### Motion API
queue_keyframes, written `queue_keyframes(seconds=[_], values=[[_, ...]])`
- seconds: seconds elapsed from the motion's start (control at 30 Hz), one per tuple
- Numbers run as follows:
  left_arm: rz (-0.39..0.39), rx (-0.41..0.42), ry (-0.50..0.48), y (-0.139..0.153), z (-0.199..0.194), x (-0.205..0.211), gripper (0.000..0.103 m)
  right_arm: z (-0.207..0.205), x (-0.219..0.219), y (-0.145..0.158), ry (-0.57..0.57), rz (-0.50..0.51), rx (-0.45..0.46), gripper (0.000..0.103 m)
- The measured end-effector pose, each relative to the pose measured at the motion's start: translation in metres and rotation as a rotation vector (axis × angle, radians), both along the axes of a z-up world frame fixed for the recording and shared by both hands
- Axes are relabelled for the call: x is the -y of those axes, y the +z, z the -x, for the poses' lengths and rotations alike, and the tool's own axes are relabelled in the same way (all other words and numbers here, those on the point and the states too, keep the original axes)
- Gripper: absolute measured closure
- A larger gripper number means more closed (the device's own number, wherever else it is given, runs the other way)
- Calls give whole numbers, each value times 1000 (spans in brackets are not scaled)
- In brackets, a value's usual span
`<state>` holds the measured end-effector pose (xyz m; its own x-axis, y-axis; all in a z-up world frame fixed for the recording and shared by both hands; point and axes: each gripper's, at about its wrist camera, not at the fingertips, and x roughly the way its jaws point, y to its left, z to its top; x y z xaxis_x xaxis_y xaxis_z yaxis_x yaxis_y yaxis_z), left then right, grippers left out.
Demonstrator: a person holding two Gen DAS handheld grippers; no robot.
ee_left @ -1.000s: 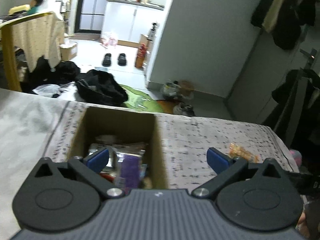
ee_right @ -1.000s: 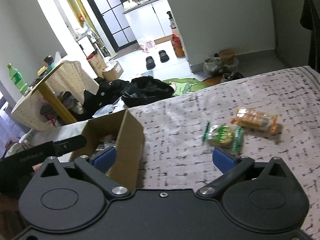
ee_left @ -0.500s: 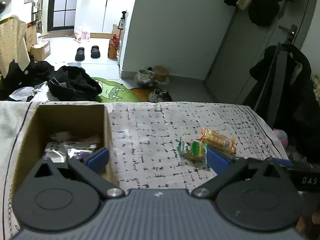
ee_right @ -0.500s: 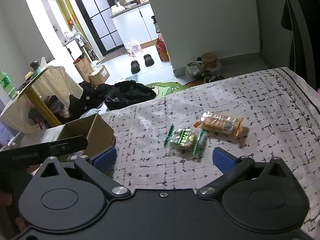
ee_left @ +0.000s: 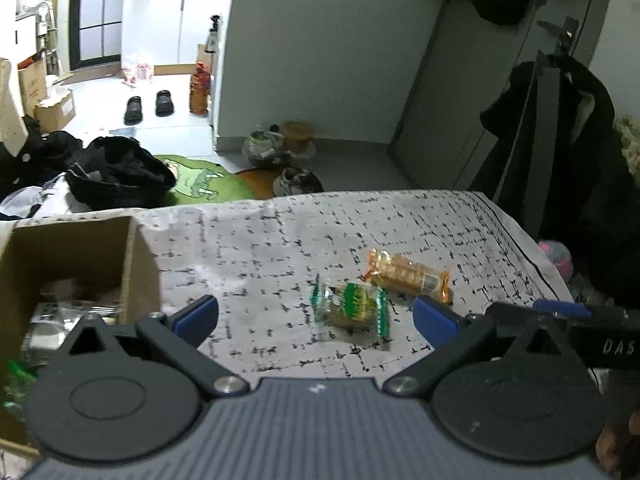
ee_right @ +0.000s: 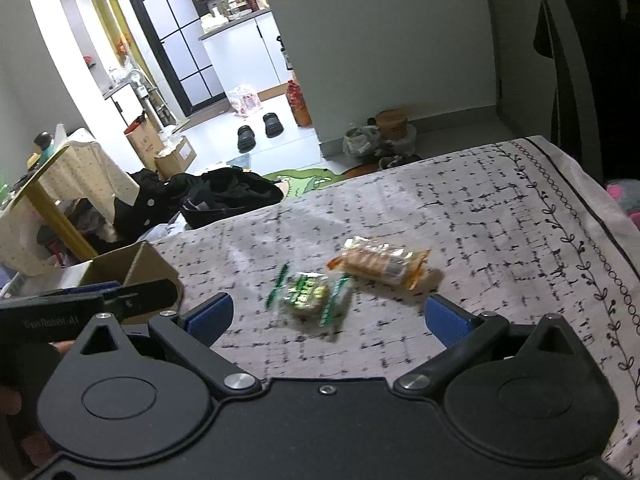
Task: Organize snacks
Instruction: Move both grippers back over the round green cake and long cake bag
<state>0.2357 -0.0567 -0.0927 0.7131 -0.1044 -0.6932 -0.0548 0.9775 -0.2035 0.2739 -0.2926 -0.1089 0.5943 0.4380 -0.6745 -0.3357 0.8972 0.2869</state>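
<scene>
The left gripper (ee_left: 316, 320) has its blue-tipped fingers (ee_left: 198, 314) spread wide and holds nothing. Just ahead of them, a little right of the middle of the gap, a green snack packet (ee_left: 350, 306) lies flat on the patterned cloth (ee_left: 260, 248) that covers the desk. An orange snack packet (ee_left: 408, 276) lies just beyond it to the right, their near ends close enough that I cannot tell whether they touch. The right-hand finger of this gripper sits near the orange packet's near end without reaching it.

At the left edge of the left wrist view stands an open cardboard box (ee_left: 136, 264), well apart from the two packets, with several wrapped snacks inside, silver and green among them; that corner is dim and blurred, so their kinds are hard to read.

The right gripper (ee_right: 326, 316) is also spread wide and empty. In its view the green snack packet (ee_right: 310, 294) lies between the two fingers' lines, slightly ahead of the tips, and the orange snack packet (ee_right: 380, 266) lies further out toward the right finger. The box (ee_right: 132, 266) shows at the far left, behind part of the left gripper's body.
</scene>
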Motion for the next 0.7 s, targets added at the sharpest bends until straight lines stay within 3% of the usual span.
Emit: queue_keyframes(seconds=[0.23, 0.7], values=[[1, -44, -14, -25, -25, 19, 1, -24, 11, -10, 29, 18, 2, 2], [-14, -140, -16, -75, -73, 41, 2, -66, 18, -39, 76, -12, -39, 19]])
